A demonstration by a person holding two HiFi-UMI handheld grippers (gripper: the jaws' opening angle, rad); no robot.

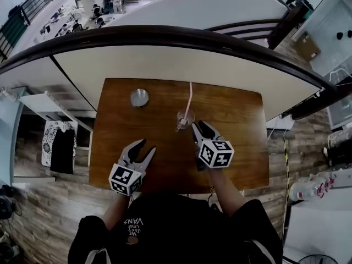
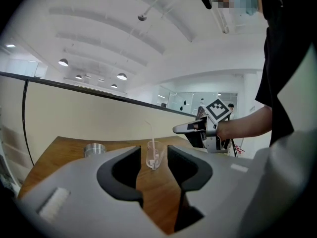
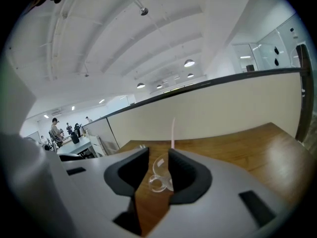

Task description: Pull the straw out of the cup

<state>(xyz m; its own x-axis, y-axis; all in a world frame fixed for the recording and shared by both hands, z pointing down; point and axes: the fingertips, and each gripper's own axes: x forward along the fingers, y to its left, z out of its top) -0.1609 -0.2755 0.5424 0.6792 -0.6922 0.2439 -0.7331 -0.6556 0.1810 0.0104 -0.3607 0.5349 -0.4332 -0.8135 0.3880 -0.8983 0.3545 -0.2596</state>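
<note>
One cup [image 1: 185,118] holding one pink straw [image 1: 190,95] stands mid-table [image 1: 236,120]. My right gripper [image 1: 199,126] has its jaws apart at the cup, perhaps touching it. My left gripper [image 1: 146,146] is spread and empty. One metal disc [image 1: 139,98] sits near the cup.

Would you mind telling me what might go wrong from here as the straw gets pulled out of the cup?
1. Neither gripper holds the clear cup; the left gripper sits open, apart from it, so pulling the pink straw may tip or drag it.
2. The open right gripper is down beside the cup, not at the straw; closing there could knock it over.
</note>
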